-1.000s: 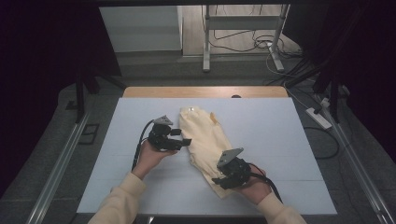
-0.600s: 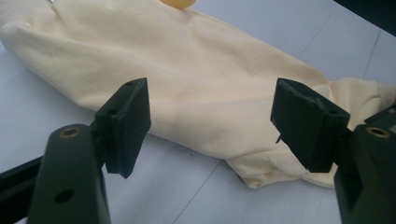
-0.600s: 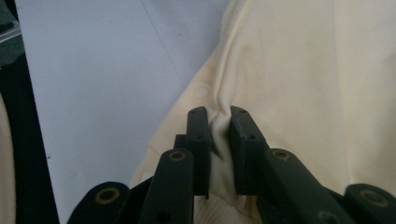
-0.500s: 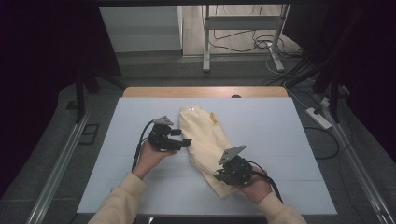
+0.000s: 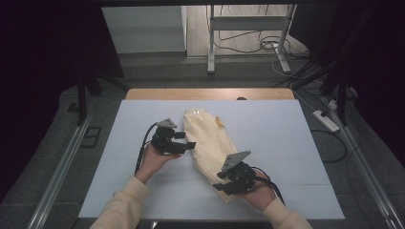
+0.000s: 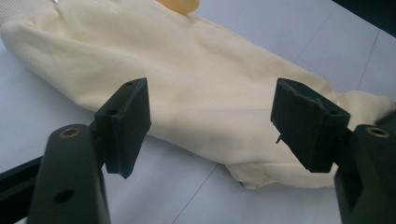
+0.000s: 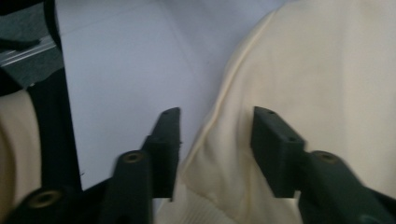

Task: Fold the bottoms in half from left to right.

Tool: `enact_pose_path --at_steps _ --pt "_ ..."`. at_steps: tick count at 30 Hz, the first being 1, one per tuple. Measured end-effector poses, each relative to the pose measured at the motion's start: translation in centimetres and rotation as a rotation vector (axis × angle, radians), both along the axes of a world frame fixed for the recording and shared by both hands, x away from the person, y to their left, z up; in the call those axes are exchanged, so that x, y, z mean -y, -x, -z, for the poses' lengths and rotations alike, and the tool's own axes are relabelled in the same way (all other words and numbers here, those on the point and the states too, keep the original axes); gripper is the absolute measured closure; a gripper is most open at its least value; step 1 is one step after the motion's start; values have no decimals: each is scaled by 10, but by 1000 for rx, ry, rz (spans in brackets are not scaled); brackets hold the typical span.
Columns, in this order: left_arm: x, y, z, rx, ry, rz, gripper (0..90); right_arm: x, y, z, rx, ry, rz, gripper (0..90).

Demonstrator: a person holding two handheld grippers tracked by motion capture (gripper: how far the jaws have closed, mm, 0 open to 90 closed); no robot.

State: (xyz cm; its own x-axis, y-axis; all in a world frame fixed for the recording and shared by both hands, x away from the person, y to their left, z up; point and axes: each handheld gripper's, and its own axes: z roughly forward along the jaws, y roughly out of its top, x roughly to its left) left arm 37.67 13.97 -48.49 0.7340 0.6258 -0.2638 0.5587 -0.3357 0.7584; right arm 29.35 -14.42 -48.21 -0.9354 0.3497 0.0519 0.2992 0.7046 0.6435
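Left tool [image 5: 191,143] gapes wide beside the cream garment [image 5: 210,143]; right tool [image 5: 218,180], just reopening, apparently straddles its edge.

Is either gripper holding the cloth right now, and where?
Neither. The left gripper is open beside the cloth; the right gripper, jaws just reopened, straddles its edge.

**Three cameras, one cloth**

The high view looks forward and down from far above the white table's [image 5: 143,191] near edge. Each gripper view sits very close and low. All three share the pale yellow folded cloth [image 5: 210,143] [image 6: 196,84] [image 7: 327,93] in the middle.
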Motion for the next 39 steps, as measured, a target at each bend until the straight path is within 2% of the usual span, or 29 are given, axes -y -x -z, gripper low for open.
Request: enact_pose_path --at_steps 2,6,11,16,24,30,39 --pt "0 0 0 -1 0 -1 284 4 -2 -5 24 -22 26 428" --pt "0 0 0 1 0 -1 283 19 -10 -13 37 -63 93 409" --pt "0 0 0 -2 -2 -1 280 37 -22 -13 53 -49 169 401" --pt "1 1 0 -1 -5 3 278 49 -31 -6 34 -26 230 385" --pt "0 0 0 -1 -5 3 277 57 -39 2 27 4 274 368" --pt "2 1 1 -4 -9 7 276 54 -45 10 23 18 289 351" --pt "3 1 2 -4 -19 14 274 51 -52 24 -4 96 290 329"
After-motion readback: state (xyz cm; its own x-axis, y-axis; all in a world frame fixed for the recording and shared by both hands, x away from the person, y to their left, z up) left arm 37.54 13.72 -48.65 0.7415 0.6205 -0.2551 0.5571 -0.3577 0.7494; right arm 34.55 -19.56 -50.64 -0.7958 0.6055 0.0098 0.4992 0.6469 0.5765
